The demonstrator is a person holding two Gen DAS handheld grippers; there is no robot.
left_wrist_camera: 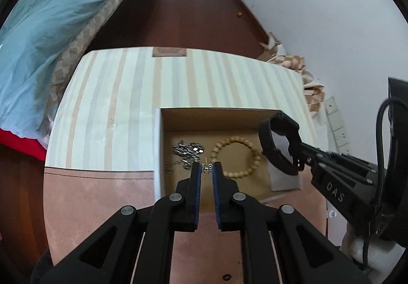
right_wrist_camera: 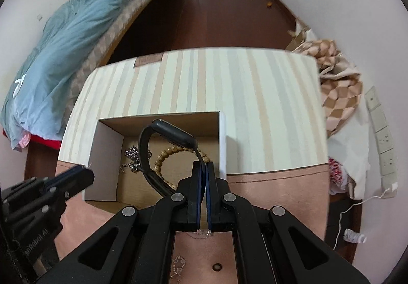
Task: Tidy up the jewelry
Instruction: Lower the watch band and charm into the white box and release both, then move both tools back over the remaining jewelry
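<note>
- Right gripper (right_wrist_camera: 203, 166): jaws closed on the strap end of a black wristband (right_wrist_camera: 163, 131). The band's loop arches up toward 11 o'clock from the fingertips and hangs over the open cardboard box (right_wrist_camera: 107, 151).
- Left wrist view agrees: black wristband (left_wrist_camera: 278, 142) sits at about 2 o'clock from the left fingertips, over the box's right-hand side, above the box floor rather than resting on it.
- Left gripper (left_wrist_camera: 206, 169): jaws nearly closed, pinching a small sparkly piece (left_wrist_camera: 207, 168). Probably an earring, but too small to be sure. Tips hover over the box's near part.
- Box contents: wooden bead bracelet (left_wrist_camera: 236, 156) just at 1 o'clock of the left tips; silver chain (left_wrist_camera: 187, 152) just at 11 o'clock.
- Key relation: the band's loop lies right over the bead bracelet, so a release there would likely land on the beads. Free floor lies toward the box's right wall.
- Still on the pink mat (right_wrist_camera: 267, 194): a small dark ring (right_wrist_camera: 217, 266) and a rhinestone piece (right_wrist_camera: 178, 267), at 6 o'clock behind the right jaws.
</note>
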